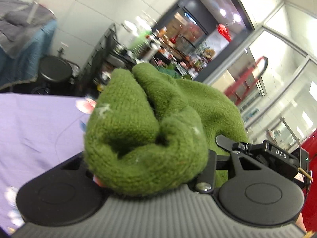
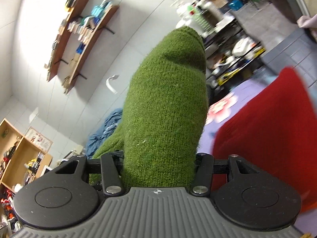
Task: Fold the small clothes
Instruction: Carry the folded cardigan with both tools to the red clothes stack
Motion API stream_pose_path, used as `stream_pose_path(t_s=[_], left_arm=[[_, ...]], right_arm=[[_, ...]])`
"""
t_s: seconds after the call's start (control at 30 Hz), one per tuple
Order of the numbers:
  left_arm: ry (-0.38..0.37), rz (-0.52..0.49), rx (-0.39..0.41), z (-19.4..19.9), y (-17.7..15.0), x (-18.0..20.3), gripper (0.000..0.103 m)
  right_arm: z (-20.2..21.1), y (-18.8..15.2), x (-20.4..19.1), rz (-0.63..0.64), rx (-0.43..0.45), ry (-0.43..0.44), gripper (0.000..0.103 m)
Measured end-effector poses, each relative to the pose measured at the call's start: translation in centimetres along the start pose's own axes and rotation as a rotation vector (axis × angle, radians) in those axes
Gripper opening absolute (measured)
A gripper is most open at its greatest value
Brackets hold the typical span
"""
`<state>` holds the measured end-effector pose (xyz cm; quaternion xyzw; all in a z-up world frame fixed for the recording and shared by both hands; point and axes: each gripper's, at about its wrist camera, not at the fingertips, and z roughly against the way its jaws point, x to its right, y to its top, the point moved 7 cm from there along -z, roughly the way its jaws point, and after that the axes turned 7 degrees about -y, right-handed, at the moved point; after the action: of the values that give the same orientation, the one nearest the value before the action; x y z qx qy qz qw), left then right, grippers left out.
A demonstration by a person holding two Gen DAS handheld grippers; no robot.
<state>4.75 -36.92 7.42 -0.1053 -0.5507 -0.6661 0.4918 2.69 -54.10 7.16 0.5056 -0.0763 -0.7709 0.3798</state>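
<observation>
A green knit garment (image 1: 168, 103) fills the left wrist view, bunched in thick folds. My left gripper (image 1: 146, 134) is shut on that bunch, its fingers buried in the wool. In the right wrist view the same green knit (image 2: 166, 109) stands up like a tube along my right gripper (image 2: 168, 87). It covers both fingers completely. The right jaws stand wide apart, so the wool looks pulled over them rather than pinched. Both grippers are raised above the purple sheet (image 1: 39, 123).
A red cloth (image 2: 267, 129) lies on the purple sheet (image 2: 245, 91) to the right. A blue cloth (image 2: 103, 130) is heaped by the white wall. Crowded racks (image 2: 233, 45) and a black stool (image 1: 55, 71) stand beyond the sheet.
</observation>
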Motion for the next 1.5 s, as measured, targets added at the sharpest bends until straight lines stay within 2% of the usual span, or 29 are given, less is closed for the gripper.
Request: stream_pose_path(t_s=[0.13,0.27,0.37,0.43,0.6,0.73,0.83,0.93,1.07,1.2,1.27,1.33,1.4,1.5], left_arm=[[0.018,0.01,-0.065,-5.3,-2.7,2.1,0.046],[0.07,0.051,-0.147,-9.5,-5.6,1.0,0.048],[0.084,-0.044,-0.143,-10.8,-6.5,0.6,0.05],[0.082,-0.061,-0.121,-10.6,-6.4,-0.4,0.053],[0.05,0.007,-0.133,-10.8,-6.1,-2.5,0.064],[0.022,0.05,-0.126,-11.4,-4.9,-3.4,0.065],[0.031,0.018,-0.104,-11.5,-3.9,-2.8,0.064],[0.025,0.053,-0.12,-11.8,-3.8,-2.7,0.064],[0.02,0.096,-0.125,-12.2,-4.5,-3.5,0.064],[0.024,0.073,-0.128,-10.9,-4.7,-3.9,0.074],[0.035,0.026,-0.121,-9.8,-4.4,-3.9,0.083],[0.046,-0.049,-0.105,-8.1,-3.8,-3.5,0.084],[0.072,-0.142,-0.085,-6.2,-3.0,-3.0,0.086],[0.156,-0.261,-0.031,-2.9,-1.9,-2.1,0.087]], right_arm=[[0.8,1.9,4.2,-0.009,-0.008,-0.051,0.084],[-0.5,1.8,9.3,-0.056,-0.059,-0.096,0.084],[-2.5,0.6,12.3,-0.089,-0.079,-0.12,0.084],[-3.7,-0.2,13.8,-0.15,-0.083,-0.086,0.086],[-5.1,-1.4,14.8,-0.15,-0.083,-0.051,0.087],[-5.0,-1.5,15.9,-0.16,-0.064,-0.032,0.088],[-3.9,0.0,15.6,-0.171,-0.034,-0.026,0.087],[-3.2,1.8,15.4,-0.131,-0.034,-0.024,0.087],[-3.7,2.4,16.3,-0.121,-0.041,-0.04,0.087],[-4.4,1.5,17.3,-0.144,-0.082,-0.051,0.09],[-3.8,1.3,17.5,-0.165,-0.064,-0.048,0.096],[-2.9,1.3,17.7,-0.174,-0.034,-0.079,0.103],[-1.8,1.5,17.0,-0.15,-0.003,-0.12,0.103],[0.5,1.9,15.4,-0.077,0.046,-0.199,0.103]])
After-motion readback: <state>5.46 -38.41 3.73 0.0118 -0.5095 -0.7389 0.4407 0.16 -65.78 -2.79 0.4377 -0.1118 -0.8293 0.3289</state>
